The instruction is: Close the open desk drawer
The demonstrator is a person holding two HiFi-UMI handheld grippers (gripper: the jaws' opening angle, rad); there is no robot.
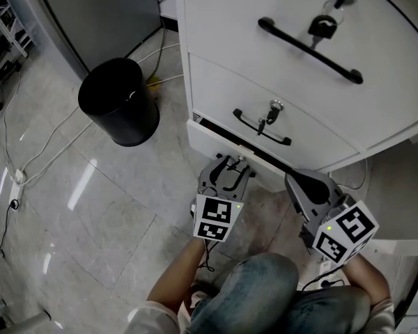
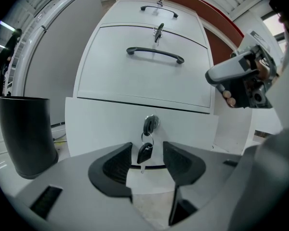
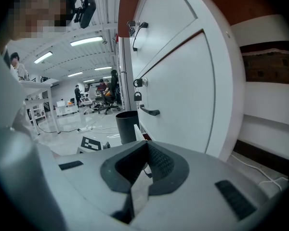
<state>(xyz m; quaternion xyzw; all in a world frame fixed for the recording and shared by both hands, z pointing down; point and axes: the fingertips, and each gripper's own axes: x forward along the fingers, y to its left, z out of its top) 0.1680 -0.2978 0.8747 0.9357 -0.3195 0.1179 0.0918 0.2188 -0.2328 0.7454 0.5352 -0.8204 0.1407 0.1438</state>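
A white cabinet has three drawers with black handles. Its bottom drawer (image 1: pixel 210 139) (image 2: pixel 101 124) stands out a little from the ones above, with a dark gap along its top. A black key (image 2: pixel 145 153) hangs from the lock (image 2: pixel 151 124) on its front. My left gripper (image 1: pixel 235 164) (image 2: pixel 148 160) is open right in front of that drawer, with the key and a strip of the handle showing between its pads. My right gripper (image 1: pixel 293 179) (image 3: pixel 144 150) is shut on nothing, at the drawer's right end beside the cabinet's corner.
A black waste bin (image 1: pixel 120 101) (image 2: pixel 24 134) (image 3: pixel 126 126) stands on the floor left of the cabinet. Cables (image 1: pixel 35 160) trail over the pale tiled floor. The person's knees (image 1: pixel 265 291) are just behind both grippers. The upper drawers (image 1: pixel 306 40) also carry keys.
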